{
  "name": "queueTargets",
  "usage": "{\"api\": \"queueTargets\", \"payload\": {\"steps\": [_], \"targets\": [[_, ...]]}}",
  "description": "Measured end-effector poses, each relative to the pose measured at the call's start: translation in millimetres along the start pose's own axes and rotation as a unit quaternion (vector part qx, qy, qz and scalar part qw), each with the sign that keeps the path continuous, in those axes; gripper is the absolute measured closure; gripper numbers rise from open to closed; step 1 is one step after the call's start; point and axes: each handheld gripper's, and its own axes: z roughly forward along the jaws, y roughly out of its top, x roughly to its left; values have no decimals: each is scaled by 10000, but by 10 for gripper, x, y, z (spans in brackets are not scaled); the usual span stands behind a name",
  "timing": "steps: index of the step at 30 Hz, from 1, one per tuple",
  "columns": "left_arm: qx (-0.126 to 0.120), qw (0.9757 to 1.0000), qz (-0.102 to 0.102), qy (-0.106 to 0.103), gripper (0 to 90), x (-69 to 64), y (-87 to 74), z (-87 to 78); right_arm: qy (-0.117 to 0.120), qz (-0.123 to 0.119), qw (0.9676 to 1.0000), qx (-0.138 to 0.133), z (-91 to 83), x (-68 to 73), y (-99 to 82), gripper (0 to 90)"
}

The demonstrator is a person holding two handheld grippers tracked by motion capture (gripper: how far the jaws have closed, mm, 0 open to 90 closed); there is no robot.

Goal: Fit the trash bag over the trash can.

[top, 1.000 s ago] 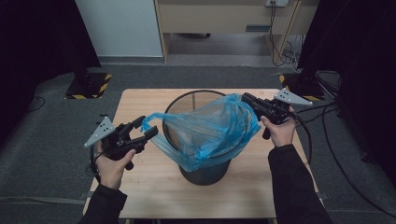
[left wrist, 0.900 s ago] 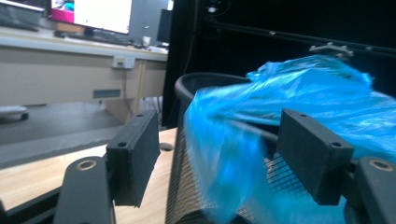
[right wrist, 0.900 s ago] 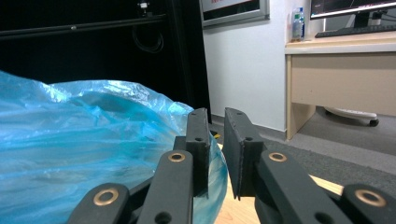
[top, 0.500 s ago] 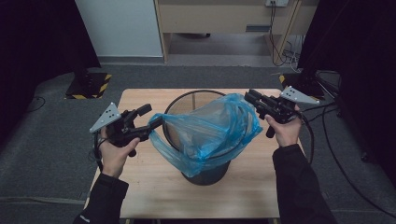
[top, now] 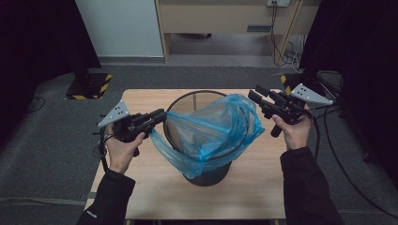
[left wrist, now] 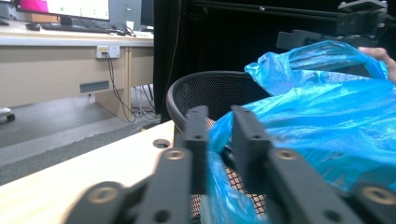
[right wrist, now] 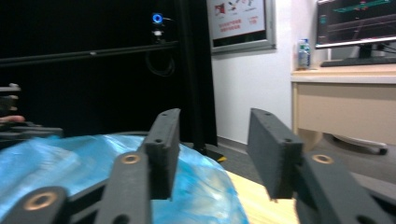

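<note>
A black wire-mesh bin (top: 188,97) stands in the middle of the wooden table (top: 155,187). A blue plastic bag (top: 211,131) is draped in and over it. My left gripper (top: 159,116) is at the bag's left edge; its jaws have just been closing and now pinch the blue film (left wrist: 219,140), with the bin (left wrist: 210,91) behind. My right gripper (top: 256,93) hovers by the bag's upper right edge. Its jaws (right wrist: 215,126) have just been opening and stand apart with nothing between them, the bag (right wrist: 70,158) lying below and beyond them.
The bin takes up the table's centre, with bare wood to its left, right and front. Grey carpet surrounds the table. A desk and cables lie beyond the far edge, and black curtains hang on both sides.
My left gripper moved right to the bag's left edge and shut on it. My right gripper rose a little and opened, letting go of the bag's right edge.
</note>
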Motion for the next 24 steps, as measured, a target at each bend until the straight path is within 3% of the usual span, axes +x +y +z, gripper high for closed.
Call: {"api": "queueTargets", "payload": {"steps": [3,9,14,17,21,24], "targets": [[58,9999,108,122,864,-27,18,-19,123,-15,9999,-96,-27,60,66,454],[69,9994,239,230,882,-90,12,-35,533,-123,9983,-186,-85,263,207,335],[21,9995,213,228,885,-105,12,-41,734,-282,9969,104,-34,409,175,315],[-29,9994,179,305,890,-95,17,-62,609,-587,9953,462,14,392,75,435],[32,9986,168,506,893,-66,10,-84,539,-479,9943,790,45,296,-44,774],[114,9978,148,641,894,-53,-5,-64,343,-347,9960,755,84,212,-84,884]]}}
